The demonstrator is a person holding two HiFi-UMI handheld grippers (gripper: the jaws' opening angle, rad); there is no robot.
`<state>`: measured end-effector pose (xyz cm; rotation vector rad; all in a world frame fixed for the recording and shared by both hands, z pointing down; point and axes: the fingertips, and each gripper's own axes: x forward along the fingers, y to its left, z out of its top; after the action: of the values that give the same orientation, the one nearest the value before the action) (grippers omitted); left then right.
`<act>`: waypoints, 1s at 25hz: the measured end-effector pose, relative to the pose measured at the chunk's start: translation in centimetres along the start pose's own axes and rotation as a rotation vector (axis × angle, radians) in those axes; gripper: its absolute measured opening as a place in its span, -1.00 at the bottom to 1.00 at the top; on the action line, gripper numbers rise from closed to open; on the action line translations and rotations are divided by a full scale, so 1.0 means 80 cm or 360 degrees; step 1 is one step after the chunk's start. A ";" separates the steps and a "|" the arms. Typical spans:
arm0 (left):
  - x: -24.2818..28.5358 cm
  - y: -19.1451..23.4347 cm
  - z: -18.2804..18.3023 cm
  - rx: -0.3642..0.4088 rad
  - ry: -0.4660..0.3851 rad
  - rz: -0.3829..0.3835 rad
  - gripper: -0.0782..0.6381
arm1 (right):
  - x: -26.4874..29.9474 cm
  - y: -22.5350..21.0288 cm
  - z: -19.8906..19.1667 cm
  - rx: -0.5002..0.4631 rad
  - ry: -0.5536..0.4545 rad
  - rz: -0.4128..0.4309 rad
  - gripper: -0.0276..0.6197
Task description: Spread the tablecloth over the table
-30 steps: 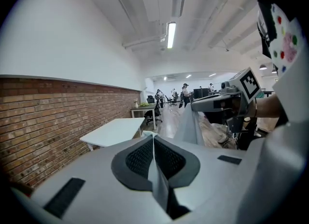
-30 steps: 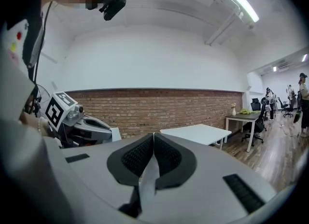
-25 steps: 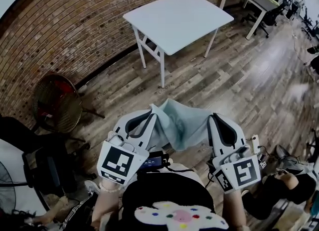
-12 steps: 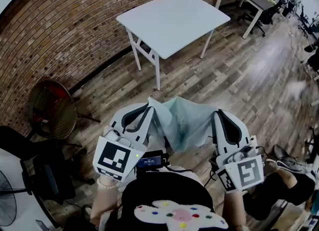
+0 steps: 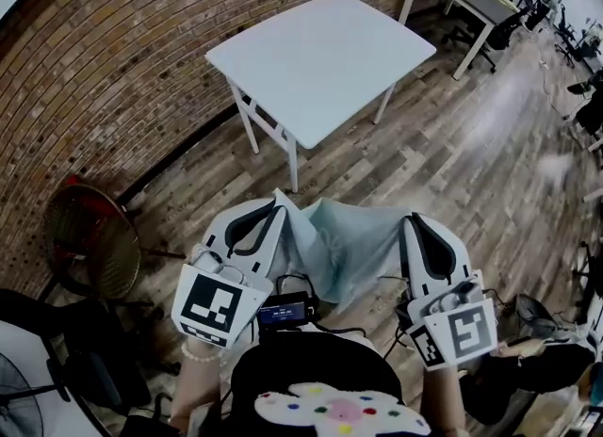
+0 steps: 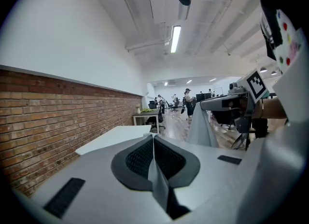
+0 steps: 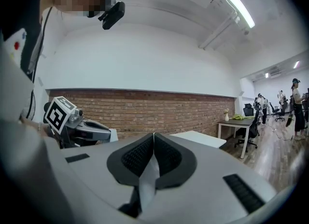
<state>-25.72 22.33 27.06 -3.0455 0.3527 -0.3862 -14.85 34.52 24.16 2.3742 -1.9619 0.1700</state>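
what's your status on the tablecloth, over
Left gripper and right gripper both shut on tablecloth, one edge each. It hangs between them, not yet on the table. Tabletop bare, only floor between.

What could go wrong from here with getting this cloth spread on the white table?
The left gripper and right gripper each pinch only a thin edge of the tablecloth, so it might slip out during a fling. The cloth hangs bunched between them, so it may land creased. The table stands corner-on ahead, so the cloth could settle askew.
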 end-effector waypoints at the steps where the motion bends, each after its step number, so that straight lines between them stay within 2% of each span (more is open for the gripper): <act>1: 0.009 0.011 0.003 -0.0006 -0.0002 -0.0001 -0.74 | 0.013 -0.004 0.002 0.0000 0.0005 -0.0004 -0.81; 6: 0.055 0.069 0.015 -0.0018 -0.0014 -0.0023 -0.74 | 0.080 -0.025 0.012 -0.0006 0.0028 -0.0028 -0.81; 13: 0.103 0.122 0.020 -0.0031 -0.0020 -0.0066 -0.74 | 0.154 -0.045 0.010 -0.0007 0.0073 -0.0051 -0.81; 25: 0.127 0.184 0.024 -0.0039 -0.0062 -0.0049 -0.74 | 0.222 -0.042 0.018 -0.0043 0.0071 -0.0060 -0.81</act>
<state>-18.90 5.70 26.43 -3.0810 0.3116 -0.3261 -8.15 17.67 24.97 2.3671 -1.8868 0.1920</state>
